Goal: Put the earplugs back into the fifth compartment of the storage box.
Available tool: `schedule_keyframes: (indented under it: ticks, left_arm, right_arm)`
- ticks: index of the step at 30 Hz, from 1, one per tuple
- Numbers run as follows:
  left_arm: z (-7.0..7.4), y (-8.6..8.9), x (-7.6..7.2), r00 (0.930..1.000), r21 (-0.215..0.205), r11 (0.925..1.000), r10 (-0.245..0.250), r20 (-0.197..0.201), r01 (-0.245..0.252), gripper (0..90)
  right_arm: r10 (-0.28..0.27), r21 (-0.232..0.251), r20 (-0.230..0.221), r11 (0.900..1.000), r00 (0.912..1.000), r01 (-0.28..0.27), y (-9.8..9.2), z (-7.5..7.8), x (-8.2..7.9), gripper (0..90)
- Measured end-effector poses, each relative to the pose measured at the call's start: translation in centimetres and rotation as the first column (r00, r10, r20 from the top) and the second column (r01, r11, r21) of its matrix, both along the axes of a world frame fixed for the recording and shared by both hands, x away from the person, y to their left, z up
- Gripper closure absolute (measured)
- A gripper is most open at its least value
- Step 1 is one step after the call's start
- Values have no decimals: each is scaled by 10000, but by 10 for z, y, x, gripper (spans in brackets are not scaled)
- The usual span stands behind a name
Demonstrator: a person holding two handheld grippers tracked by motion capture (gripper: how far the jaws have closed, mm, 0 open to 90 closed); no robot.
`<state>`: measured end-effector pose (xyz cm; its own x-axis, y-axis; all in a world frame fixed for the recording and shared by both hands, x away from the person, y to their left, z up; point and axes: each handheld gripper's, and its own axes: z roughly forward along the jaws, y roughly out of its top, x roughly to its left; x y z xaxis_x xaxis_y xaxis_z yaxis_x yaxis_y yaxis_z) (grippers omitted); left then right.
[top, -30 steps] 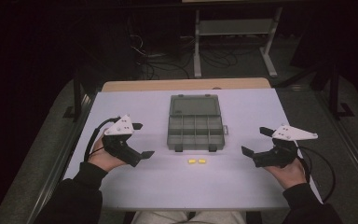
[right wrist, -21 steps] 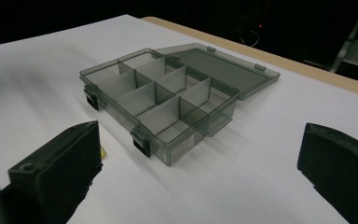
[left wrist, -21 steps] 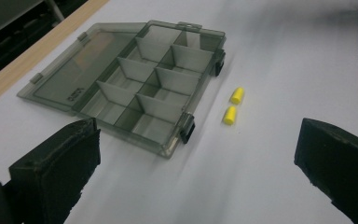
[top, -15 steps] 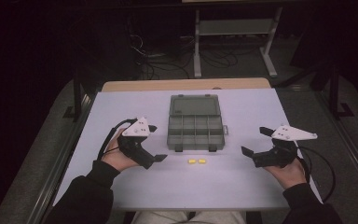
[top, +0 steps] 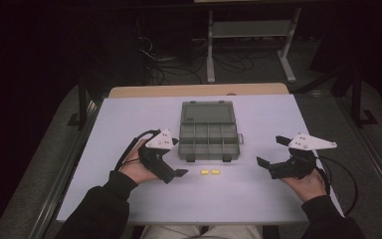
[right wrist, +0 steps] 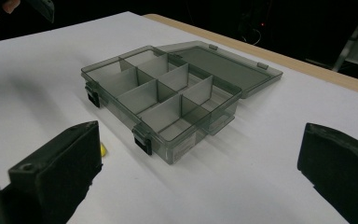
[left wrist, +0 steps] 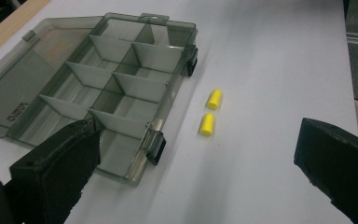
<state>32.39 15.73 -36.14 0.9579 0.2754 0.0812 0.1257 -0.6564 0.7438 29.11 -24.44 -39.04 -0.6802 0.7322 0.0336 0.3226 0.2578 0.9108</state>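
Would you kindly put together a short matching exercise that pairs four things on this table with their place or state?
Things:
1. compartment box
2. two yellow earplugs
3. left tongs
4. right tongs

Place or state:
a. open, off to the box's right
b. lid folded back, compartments empty
c. open, next to the box's near-left corner
d. lying side by side on the table just in front of the box

Pairs: 1-b, 2-d, 3-c, 4-a
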Motion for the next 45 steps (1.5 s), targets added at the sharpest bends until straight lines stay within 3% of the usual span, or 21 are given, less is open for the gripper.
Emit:
schedule_keyframes:
  ticks: [11,17,24,27,34,45]
  left_arm:
    - [-12,-18,1,9990,161,9991,-393,-212,396,5]
    - [-17,-31,3,9948,189,9954,-931,-405,939,41]
    - [-27,-43,6,9913,432,9917,-1188,-575,1213,67]
    - [-30,-46,7,9880,371,9889,-1414,-616,1438,129]
    - [-39,-54,10,9829,655,9835,-1630,-851,1688,186]
    - [-52,-58,18,9814,1091,9779,-1685,-922,1781,304]
  right_arm:
    - [72,-118,-21,9999,10000,-72,2,-1,0,0]
    - [147,-229,-57,9996,9999,-148,4,-2,1,0]
    - [173,-259,-62,9995,9998,-175,5,-2,1,0]
    - [173,-264,-54,9995,9998,-174,5,-2,1,0]
    - [187,-251,-50,9995,9998,-188,5,-2,1,0]
    - [253,-308,-32,9992,9997,-254,6,-2,2,0]
